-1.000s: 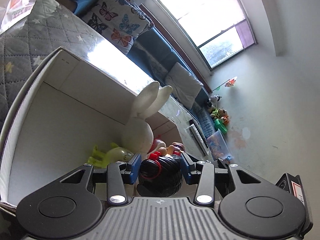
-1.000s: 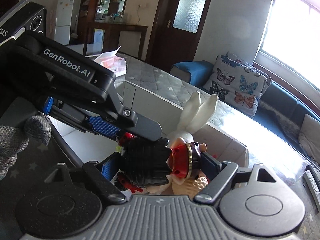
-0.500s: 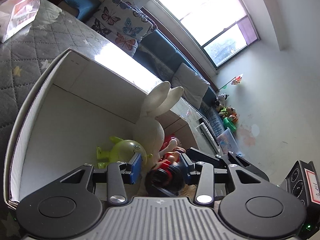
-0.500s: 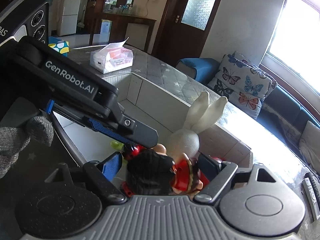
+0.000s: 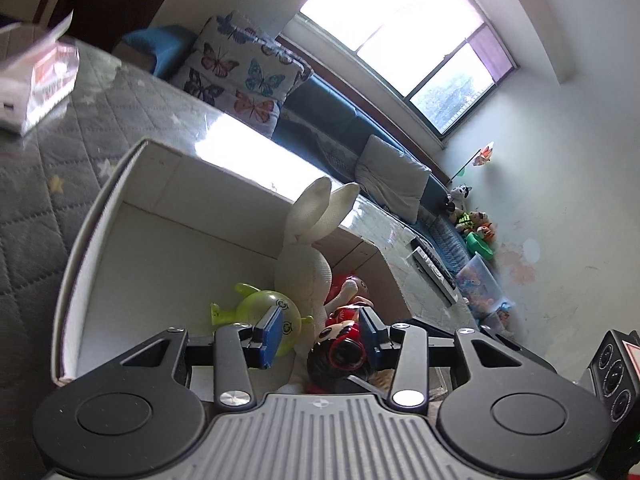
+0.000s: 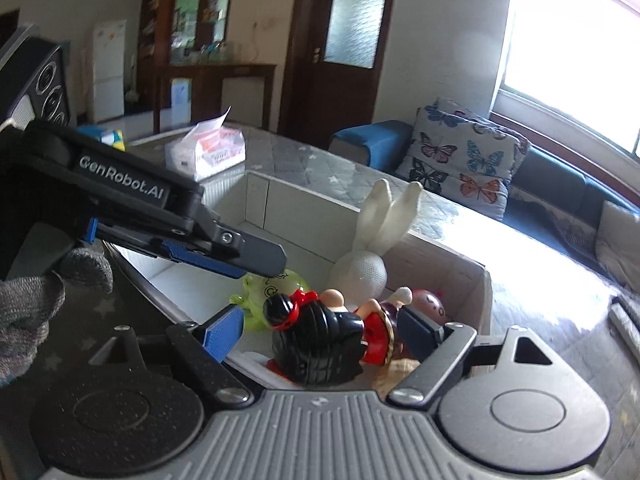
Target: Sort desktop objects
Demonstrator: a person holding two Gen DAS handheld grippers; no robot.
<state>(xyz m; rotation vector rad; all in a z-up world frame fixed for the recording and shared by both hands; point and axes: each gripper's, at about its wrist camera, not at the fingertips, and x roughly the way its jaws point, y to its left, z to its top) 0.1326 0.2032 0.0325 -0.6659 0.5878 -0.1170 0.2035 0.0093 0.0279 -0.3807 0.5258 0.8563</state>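
A doll with black hair point(image 6: 316, 344) and a red dress lies at the near end of the white box point(image 6: 304, 196), beside a white rabbit plush point(image 6: 364, 268) and a green alien toy point(image 6: 276, 284). My right gripper point(image 6: 322, 332) straddles the doll; its jaws are opening and neither pad presses on it. In the left wrist view the doll's head point(image 5: 340, 356) shows between the pads of my left gripper point(image 5: 320, 336), close to the right pad, with a wide gap to the left pad. The left gripper point(image 6: 260, 260) reaches in from the left, over the box.
The box point(image 5: 100, 208) stands on a grey quilted table cover. A tissue pack point(image 6: 208, 152) lies beyond its far end, and remote controls point(image 5: 432, 268) lie to the right. A small pink-faced doll point(image 6: 428, 304) rests in the box. A grey-gloved hand point(image 6: 40, 300) holds the left gripper.
The right gripper was shut on the doll; now its jaws stand wider and the doll lies in the box. Both grippers have drawn back a little, showing more of the box.
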